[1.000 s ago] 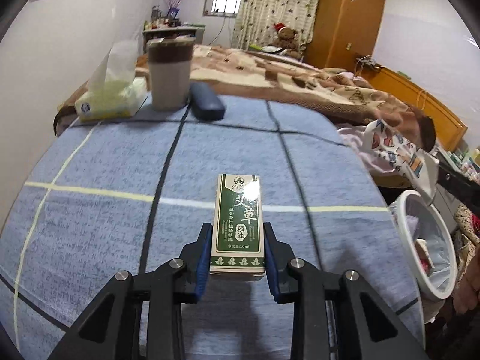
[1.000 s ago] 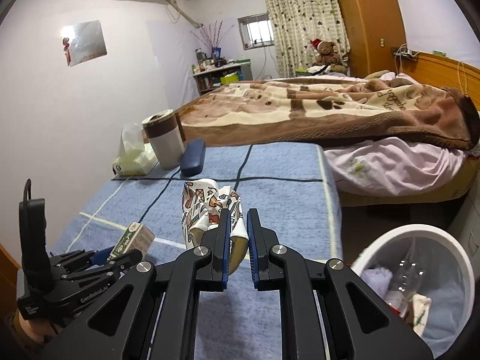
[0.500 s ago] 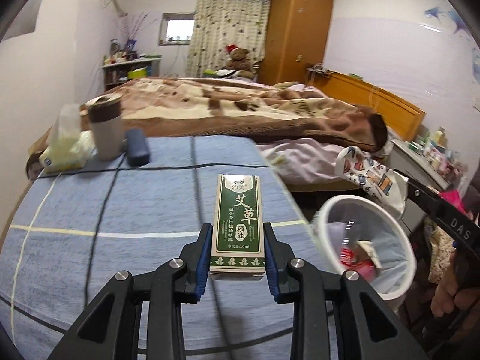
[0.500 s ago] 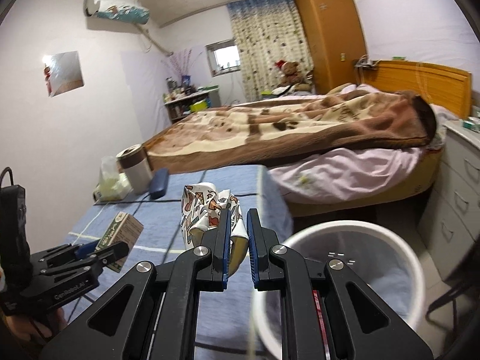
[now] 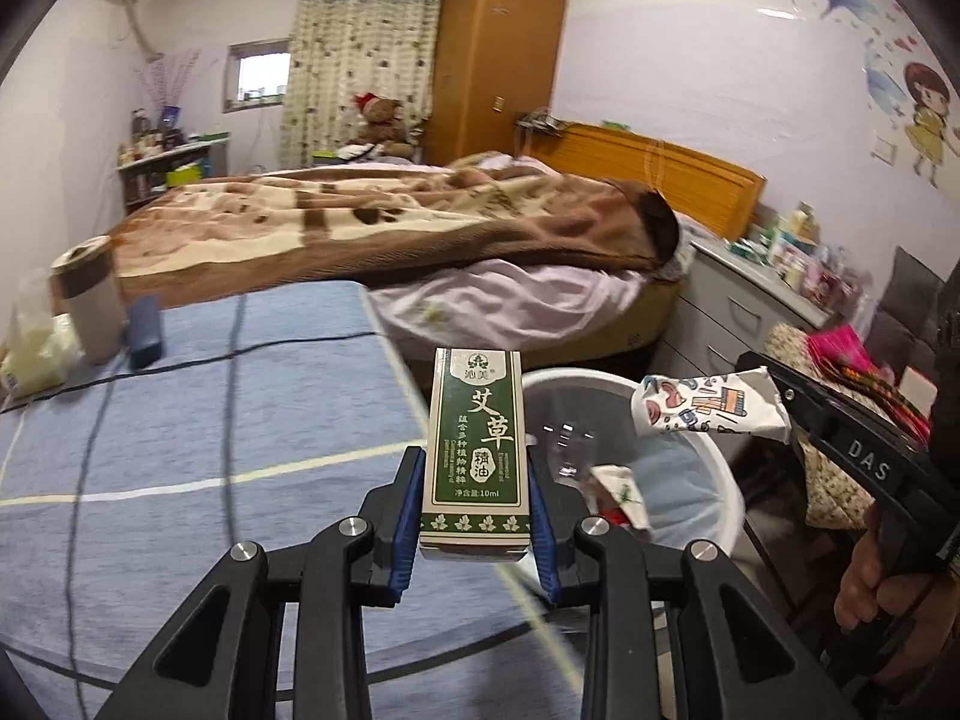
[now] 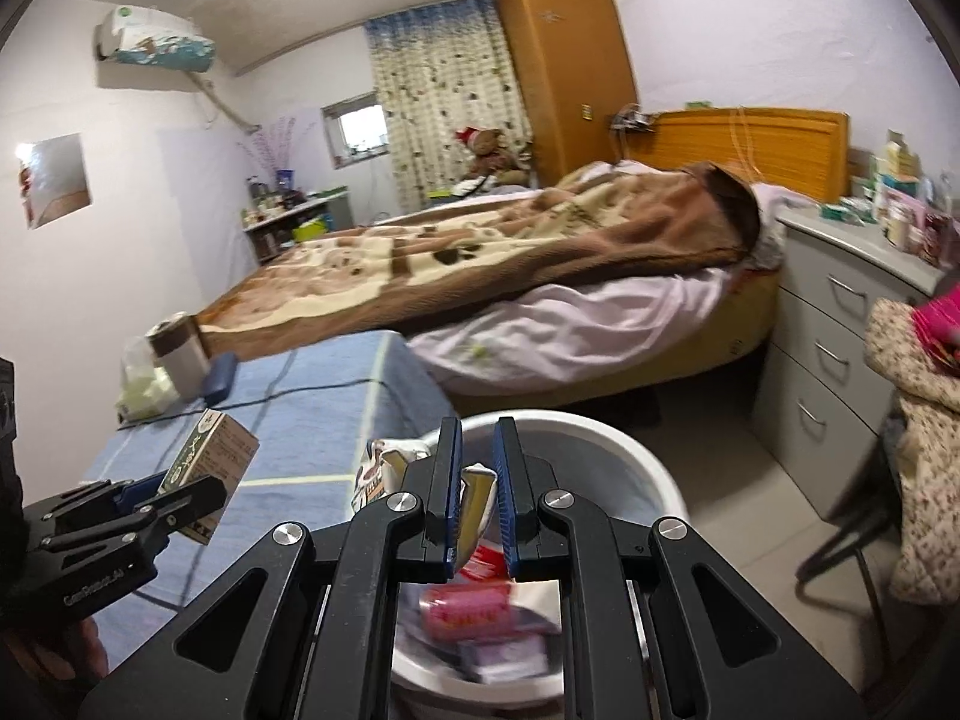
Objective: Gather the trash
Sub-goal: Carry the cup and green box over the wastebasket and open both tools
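Note:
My left gripper [image 5: 474, 516] is shut on a small green and white carton [image 5: 475, 450], held upright at the table's right edge beside the white trash bin [image 5: 708, 456]. The carton also shows in the right wrist view [image 6: 210, 468]. My right gripper [image 6: 477, 498] holds a patterned snack wrapper [image 6: 384, 468] directly over the bin [image 6: 636, 456]; its jaws have parted a little and the wrapper sits loosely between them. In the left wrist view the wrapper [image 5: 708, 408] hangs above the bin's rim. The bin holds a red can [image 6: 474, 606] and other scraps.
The blue checked table [image 5: 180, 420] carries a lidded cup [image 5: 90, 306], a dark case [image 5: 144, 330] and a tissue pack [image 5: 30, 354] at its far left. A bed [image 6: 540, 252] lies behind. A grey drawer unit [image 6: 840, 348] and a chair with clothes [image 6: 918, 420] stand right.
Both grippers swung right, off the table toward the bin. The right gripper is now over the bin and its jaws have spread slightly around the wrapper. The left still clamps the carton.

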Available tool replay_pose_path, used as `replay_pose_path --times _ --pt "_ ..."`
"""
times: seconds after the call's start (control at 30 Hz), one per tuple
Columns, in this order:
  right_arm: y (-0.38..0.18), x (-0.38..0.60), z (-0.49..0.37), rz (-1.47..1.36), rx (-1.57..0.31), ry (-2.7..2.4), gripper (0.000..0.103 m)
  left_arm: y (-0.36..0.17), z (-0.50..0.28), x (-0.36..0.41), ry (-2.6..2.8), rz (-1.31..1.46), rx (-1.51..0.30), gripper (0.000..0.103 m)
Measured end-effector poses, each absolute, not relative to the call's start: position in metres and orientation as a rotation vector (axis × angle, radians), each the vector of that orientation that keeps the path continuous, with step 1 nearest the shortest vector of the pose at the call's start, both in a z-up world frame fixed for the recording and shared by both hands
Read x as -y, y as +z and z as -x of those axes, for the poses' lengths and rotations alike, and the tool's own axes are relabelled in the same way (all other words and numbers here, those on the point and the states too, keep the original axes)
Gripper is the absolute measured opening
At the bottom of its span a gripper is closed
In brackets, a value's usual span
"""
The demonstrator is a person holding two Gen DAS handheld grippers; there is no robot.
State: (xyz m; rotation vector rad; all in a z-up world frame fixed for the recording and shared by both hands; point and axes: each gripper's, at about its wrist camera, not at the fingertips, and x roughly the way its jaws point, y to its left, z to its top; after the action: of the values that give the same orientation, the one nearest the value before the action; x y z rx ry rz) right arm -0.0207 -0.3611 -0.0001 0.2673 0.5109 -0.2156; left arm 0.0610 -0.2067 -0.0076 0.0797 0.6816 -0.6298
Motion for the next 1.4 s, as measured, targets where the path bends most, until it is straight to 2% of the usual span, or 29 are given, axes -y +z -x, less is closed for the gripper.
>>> replay_pose_path --times 0.5,0.57,0.63,0.67,1.23,1.3,1.4 --pt "-0.031 0.392 0.017 -0.223 -0.623 -0.305 0.012 -0.031 -0.059 0.27 -0.717 -0.119 -0.755 0.032" --pt "-0.032 0.394 0.018 -0.208 -0.628 -0.336 0.017 -0.032 -0.057 0.271 -0.711 -0.125 -0.75 0.037" --pt "-0.034 0.396 0.02 -0.221 -0.636 -0.337 0.042 -0.032 -0.057 0.27 -0.701 -0.125 -0.744 0.05" --pt "-0.033 0.397 0.021 -0.224 -0.636 -0.338 0.048 -0.031 -0.057 0.269 -0.696 -0.125 -0.739 0.051" --pt "-0.012 0.359 0.053 -0.209 -0.577 -0.273 0.048 -0.013 -0.024 0.219 -0.537 -0.101 -0.66 0.051" --pt "-0.012 0.351 0.059 -0.2 -0.568 -0.261 0.05 -0.012 -0.017 0.209 -0.499 -0.101 -0.649 0.051" --pt "-0.011 0.341 0.063 -0.197 -0.554 -0.247 0.06 -0.011 -0.007 0.195 -0.472 -0.09 -0.634 0.051"
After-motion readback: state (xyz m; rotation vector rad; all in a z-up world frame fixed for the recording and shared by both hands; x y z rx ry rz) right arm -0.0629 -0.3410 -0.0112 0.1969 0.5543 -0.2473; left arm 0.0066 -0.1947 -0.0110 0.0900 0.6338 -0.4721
